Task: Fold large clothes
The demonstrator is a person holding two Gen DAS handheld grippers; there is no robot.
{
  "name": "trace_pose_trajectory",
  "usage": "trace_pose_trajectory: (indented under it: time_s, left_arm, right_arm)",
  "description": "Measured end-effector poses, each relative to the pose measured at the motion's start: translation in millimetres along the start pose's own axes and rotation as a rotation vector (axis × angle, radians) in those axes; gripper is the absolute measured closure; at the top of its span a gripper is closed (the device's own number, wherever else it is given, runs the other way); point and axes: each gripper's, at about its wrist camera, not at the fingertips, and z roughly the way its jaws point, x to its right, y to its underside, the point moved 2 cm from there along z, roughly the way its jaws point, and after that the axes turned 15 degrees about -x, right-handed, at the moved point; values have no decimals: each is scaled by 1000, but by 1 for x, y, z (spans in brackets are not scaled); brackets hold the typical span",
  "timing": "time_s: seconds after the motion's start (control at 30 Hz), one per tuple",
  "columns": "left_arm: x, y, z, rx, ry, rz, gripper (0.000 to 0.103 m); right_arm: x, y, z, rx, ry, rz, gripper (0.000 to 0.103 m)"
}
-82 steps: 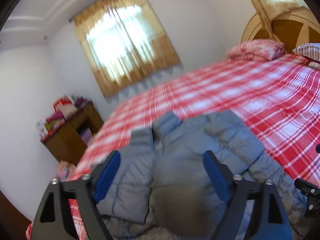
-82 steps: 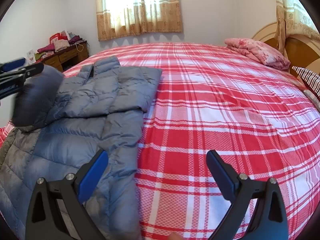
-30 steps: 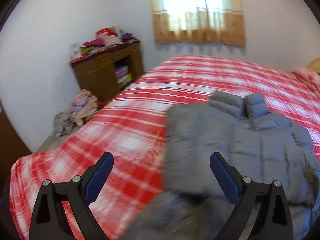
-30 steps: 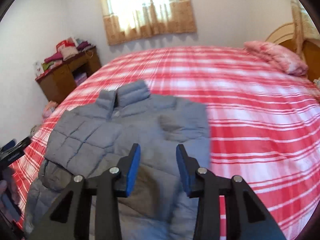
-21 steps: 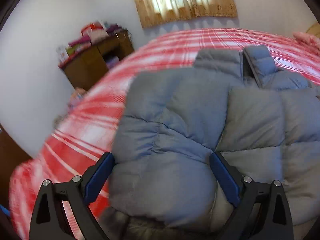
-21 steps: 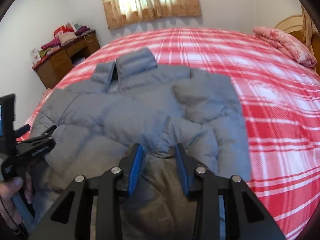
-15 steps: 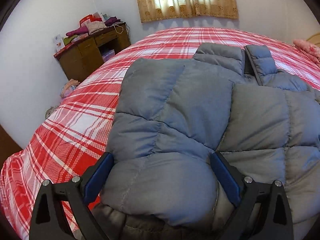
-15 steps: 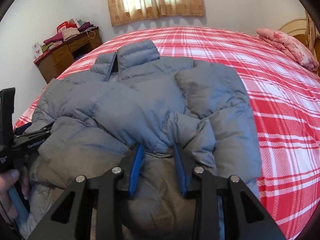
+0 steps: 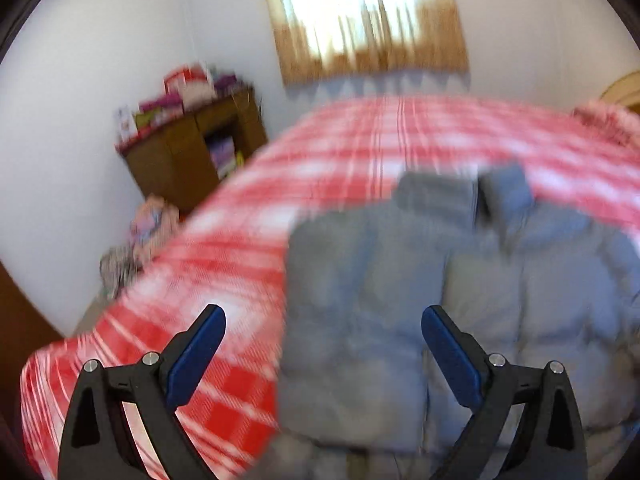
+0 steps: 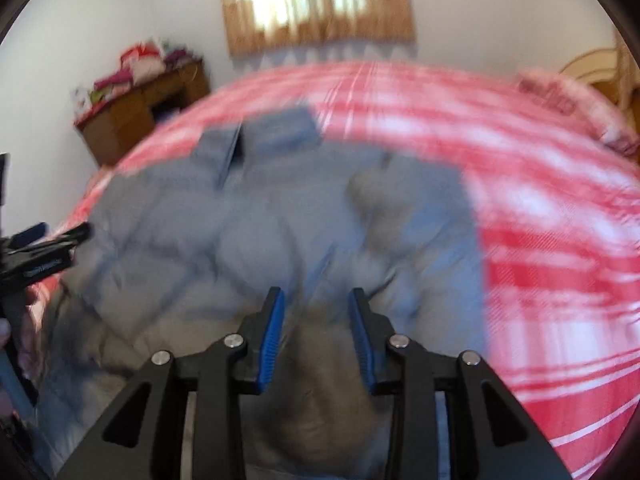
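My gray puffer jacket [image 10: 280, 232] lies on the red plaid bed [image 10: 540, 220], near its left edge; bare sheet stretches to its right. Half a second ago my left view sat low over the quilting; now it shows more sheet. Left gripper [image 9: 324, 330]: fingers spread wide, released. Right gripper [image 10: 316, 316]: fingers narrow but opening, with a jacket fold between them.

We see a grey-blue quilted jacket [image 9: 400, 300] on a red-and-white checked bedspread [image 9: 340, 152]. Our grippers are black with blue pads [image 10: 272, 332]. The curtain [image 9: 372, 12] is tan, the cabinet [image 9: 188, 156] brown, the pillow [image 10: 568, 108] pink.
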Motion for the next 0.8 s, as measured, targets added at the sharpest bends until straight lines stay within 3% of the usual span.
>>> trace_pose_trajectory:
  time_s: [0.1,0.17,0.27,0.4,0.8]
  left_arm:
    - [-16,-30,15,4,-58,-72,4]
    - [-22,-42,48,-71,-83,-133,4]
    - [-18,-38,94,-176,-92,-159,4]
    - [-2,-19,134,-230,-107,-111,4]
    - [-5,-12,148,-260,-53,-141,1]
  right_arm:
    - [10,-30,4,4,19,112,65]
    - [11,-45,19,-8,32,161,65]
    - [10,-54,55,-56,74,186,65]
    - [17,-45,95,-95,90,204,64]
    - [17,-35,102,-81,87,191,64]
